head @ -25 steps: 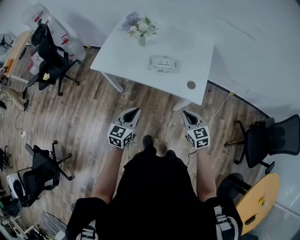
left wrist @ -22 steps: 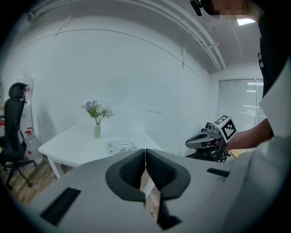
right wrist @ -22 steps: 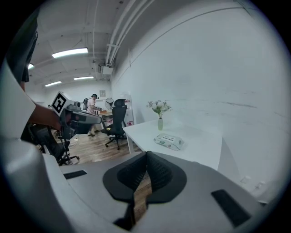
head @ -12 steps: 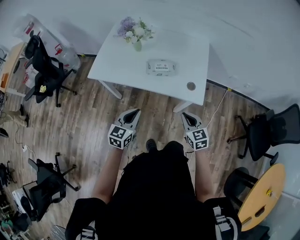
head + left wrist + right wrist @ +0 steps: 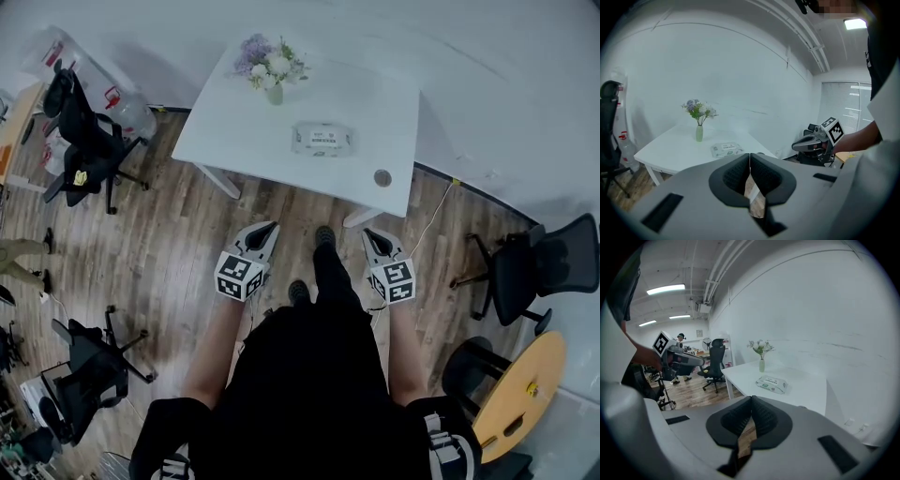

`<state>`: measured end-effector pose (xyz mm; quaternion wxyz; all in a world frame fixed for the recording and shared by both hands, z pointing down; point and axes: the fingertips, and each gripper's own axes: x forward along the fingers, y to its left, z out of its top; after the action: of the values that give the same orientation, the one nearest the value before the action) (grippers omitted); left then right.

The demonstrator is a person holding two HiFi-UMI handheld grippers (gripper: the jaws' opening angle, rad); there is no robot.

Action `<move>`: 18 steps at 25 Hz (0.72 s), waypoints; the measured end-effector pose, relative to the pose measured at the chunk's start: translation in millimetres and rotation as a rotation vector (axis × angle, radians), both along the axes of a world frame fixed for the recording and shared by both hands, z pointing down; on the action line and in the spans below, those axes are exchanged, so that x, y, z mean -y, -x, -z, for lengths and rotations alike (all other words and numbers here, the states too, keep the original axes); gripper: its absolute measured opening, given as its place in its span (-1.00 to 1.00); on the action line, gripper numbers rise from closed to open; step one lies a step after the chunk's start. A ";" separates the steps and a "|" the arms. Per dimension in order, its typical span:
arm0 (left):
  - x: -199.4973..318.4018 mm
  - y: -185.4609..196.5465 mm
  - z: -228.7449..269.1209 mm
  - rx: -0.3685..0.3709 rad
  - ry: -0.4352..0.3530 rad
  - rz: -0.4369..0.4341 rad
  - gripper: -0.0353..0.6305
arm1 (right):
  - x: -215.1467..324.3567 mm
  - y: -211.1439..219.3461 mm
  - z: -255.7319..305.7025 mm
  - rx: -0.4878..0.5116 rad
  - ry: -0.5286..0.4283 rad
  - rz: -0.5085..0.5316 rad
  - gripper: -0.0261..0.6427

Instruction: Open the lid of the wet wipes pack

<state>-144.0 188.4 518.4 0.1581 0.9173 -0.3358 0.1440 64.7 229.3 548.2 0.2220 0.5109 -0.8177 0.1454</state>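
The wet wipes pack (image 5: 322, 139) lies flat in the middle of the white table (image 5: 234, 127), its lid down; it also shows in the left gripper view (image 5: 725, 149) and the right gripper view (image 5: 772, 384). My left gripper (image 5: 271, 227) hangs over the wooden floor, short of the table's near edge, jaws shut with nothing between them. Level with it, my right gripper (image 5: 368, 232) is also shut and empty. Both are well away from the pack.
A small vase of flowers (image 5: 272, 66) stands at the table's far left. A round cable port (image 5: 382, 176) sits near its right corner. Black office chairs (image 5: 84, 122) stand left, another chair (image 5: 539, 272) right, and a round wooden table (image 5: 520, 398) lower right.
I have stepped nearer to the table, one foot now forward between the grippers. Both grippers kept their pose and stayed shut.
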 end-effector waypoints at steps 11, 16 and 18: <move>77.8 -4.4 -5.3 0.010 0.026 0.054 -0.83 | 96.2 -3.5 0.3 -0.001 -0.005 0.077 -0.87; 117.6 -20.3 -13.4 0.009 0.057 0.074 -0.83 | 147.4 -11.9 -3.7 -0.010 0.007 0.121 -0.87; 126.3 -26.3 -18.2 0.022 0.067 0.076 -0.83 | 165.3 -14.4 -3.5 -0.016 0.008 0.142 -0.87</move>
<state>-117.7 62.1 536.6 0.1903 0.8965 -0.3669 0.1594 79.1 64.0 551.7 0.2404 0.4517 -0.8495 0.1285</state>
